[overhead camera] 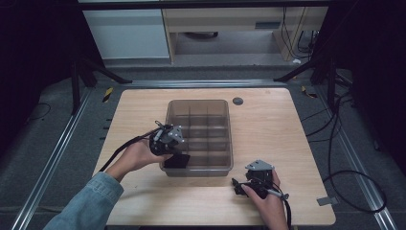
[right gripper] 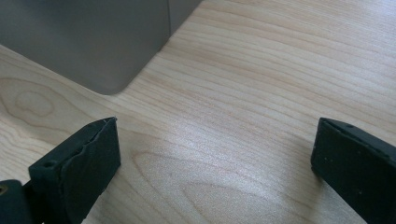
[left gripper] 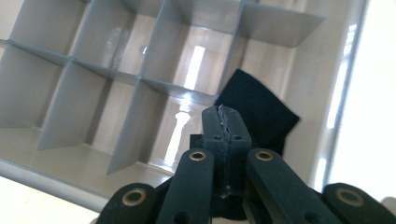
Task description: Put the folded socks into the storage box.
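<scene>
Fingers (left gripper: 219, 122) of the left gripper (left gripper: 226, 122) pinch black cloth (left gripper: 261, 109) inside the divided bin (left gripper: 46, 177).

A wooden table (overhead camera: 268, 124) fills the middle of the floor, and near its centre sits a smoky plastic divider bin (overhead camera: 225, 139) split into small compartments. At the bin's seven o'clock corner the left gripper (overhead camera: 173, 149) reaches over the rim, with a black cloth (overhead camera: 177, 161) below it in that corner compartment. Off at the bin's five o'clock, apart from it, the right gripper (overhead camera: 237, 184) rests on the tabletop. A small dark disc (overhead camera: 238, 101) lies at the bin's one o'clock.
</scene>
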Demonstrator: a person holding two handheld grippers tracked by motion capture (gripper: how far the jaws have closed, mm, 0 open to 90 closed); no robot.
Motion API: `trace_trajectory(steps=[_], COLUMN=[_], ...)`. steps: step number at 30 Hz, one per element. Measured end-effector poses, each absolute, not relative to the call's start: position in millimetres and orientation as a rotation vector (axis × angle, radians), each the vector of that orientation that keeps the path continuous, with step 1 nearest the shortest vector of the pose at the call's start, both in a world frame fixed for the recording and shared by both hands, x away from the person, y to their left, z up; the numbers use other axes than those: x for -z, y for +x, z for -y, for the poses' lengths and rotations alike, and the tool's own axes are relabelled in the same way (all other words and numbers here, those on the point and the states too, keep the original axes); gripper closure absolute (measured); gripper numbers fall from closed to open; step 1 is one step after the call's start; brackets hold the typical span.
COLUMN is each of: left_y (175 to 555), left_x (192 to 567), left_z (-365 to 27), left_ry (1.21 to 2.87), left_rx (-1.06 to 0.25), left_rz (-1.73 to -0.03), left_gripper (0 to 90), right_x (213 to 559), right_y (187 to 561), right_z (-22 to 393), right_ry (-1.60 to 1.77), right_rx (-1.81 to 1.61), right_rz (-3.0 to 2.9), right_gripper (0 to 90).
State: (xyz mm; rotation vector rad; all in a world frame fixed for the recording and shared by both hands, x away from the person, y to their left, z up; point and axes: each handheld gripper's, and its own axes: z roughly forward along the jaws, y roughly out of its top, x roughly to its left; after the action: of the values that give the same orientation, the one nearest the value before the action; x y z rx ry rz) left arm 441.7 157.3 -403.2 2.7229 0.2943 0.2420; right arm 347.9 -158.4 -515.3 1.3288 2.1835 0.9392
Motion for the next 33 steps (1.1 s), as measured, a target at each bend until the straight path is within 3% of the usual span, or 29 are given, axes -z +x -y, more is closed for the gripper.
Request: trace_trajectory(steps=[22,33], left_y=[433.4,435.0], left_x=[433.2,421.6], left_z=[-151.3,-156.0], left_ry=[2.787,2.753], left_rx=[-0.27,-0.243], left_rz=[-0.301,-0.323], left_gripper=[90.0,90.0], right_x=[515.4,515.3], right_y=[347.9,348.0], right_z=[158.5,158.5], right_ry=[1.325,1.326], right_rx=[-0.94,-0.94], right_rz=[-2.185,-2.185], right_gripper=[1.6,1.6])
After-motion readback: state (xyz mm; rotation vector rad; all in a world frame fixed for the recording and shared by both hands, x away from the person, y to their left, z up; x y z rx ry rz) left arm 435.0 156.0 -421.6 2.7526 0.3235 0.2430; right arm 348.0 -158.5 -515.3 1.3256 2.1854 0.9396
